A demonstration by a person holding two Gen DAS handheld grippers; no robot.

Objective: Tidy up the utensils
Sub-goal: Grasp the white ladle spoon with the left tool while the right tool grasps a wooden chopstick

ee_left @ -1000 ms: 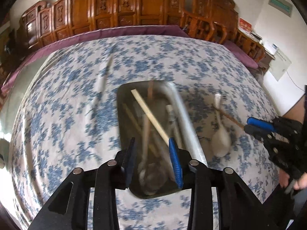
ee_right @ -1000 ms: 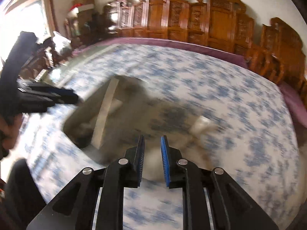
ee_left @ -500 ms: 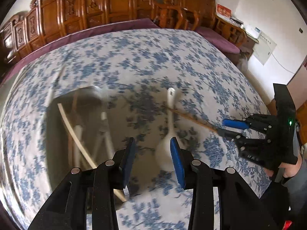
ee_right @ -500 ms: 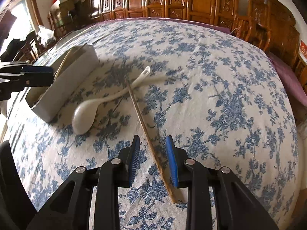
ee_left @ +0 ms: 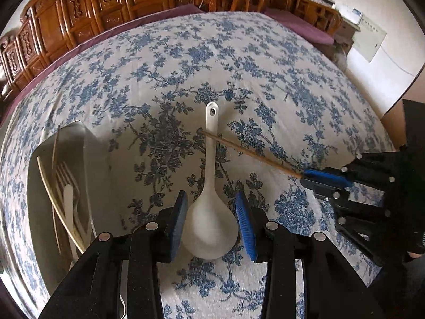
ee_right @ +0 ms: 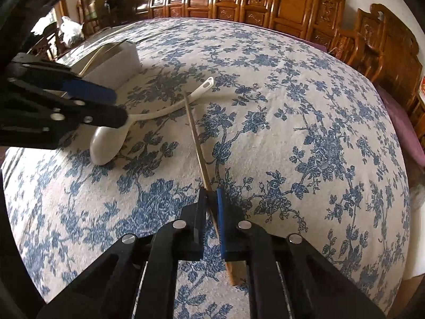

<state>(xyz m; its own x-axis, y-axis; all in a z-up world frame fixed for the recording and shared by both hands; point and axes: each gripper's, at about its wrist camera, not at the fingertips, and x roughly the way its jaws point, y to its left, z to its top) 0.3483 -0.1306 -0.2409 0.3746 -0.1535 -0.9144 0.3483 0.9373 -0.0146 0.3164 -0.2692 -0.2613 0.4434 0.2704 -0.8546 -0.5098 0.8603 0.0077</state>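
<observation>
A white ladle-like spoon (ee_left: pixel 211 212) lies on the blue floral tablecloth, its bowl between the open fingers of my left gripper (ee_left: pixel 211 202), which stand either side of it. A wooden chopstick (ee_left: pixel 249 152) lies across the spoon's handle. My right gripper (ee_right: pixel 211 199) is shut on the chopstick (ee_right: pixel 198 143) near its thick end; it also shows in the left wrist view (ee_left: pixel 322 178). The spoon (ee_right: pixel 106 139) and left gripper (ee_right: pixel 106 106) show in the right wrist view. A white tray (ee_left: pixel 87 159) at left holds chopsticks and forks.
The tray (ee_right: pixel 117 63) stands beyond the spoon in the right wrist view. Carved wooden chairs (ee_left: pixel 106 8) line the table's far edge, with a purple cloth border (ee_left: pixel 300 26) under the floral one. Open cloth lies beyond the spoon.
My left gripper moved from above the tray to the right and down around the spoon's bowl. My right gripper came down and shut on the chopstick's thick end.
</observation>
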